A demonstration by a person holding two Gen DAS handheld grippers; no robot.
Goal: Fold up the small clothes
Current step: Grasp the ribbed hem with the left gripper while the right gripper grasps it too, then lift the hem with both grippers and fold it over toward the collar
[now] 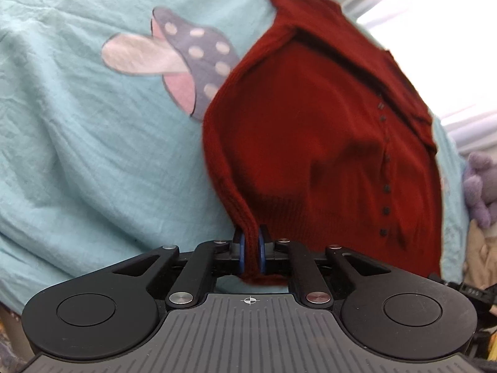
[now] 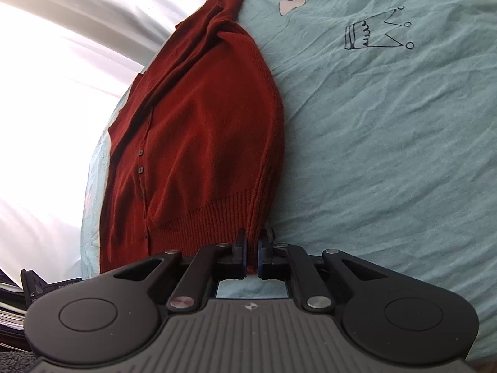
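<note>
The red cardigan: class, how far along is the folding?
Done: the cardigan lies buttoned on the blue sheet. In hand: the left gripper and right gripper each pinch its ribbed hem. Left: no body fold shows yet.

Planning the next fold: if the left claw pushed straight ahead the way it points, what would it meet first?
The left claw is already shut on the red cardigan, so the knit bunches first; beyond it probably the teal sheet, depth unclear.

dark red ribbed cardigan [image 1: 310, 143], pale teal sheet [image 1: 77, 155] with spotted mushroom print [image 1: 198, 59].
</note>
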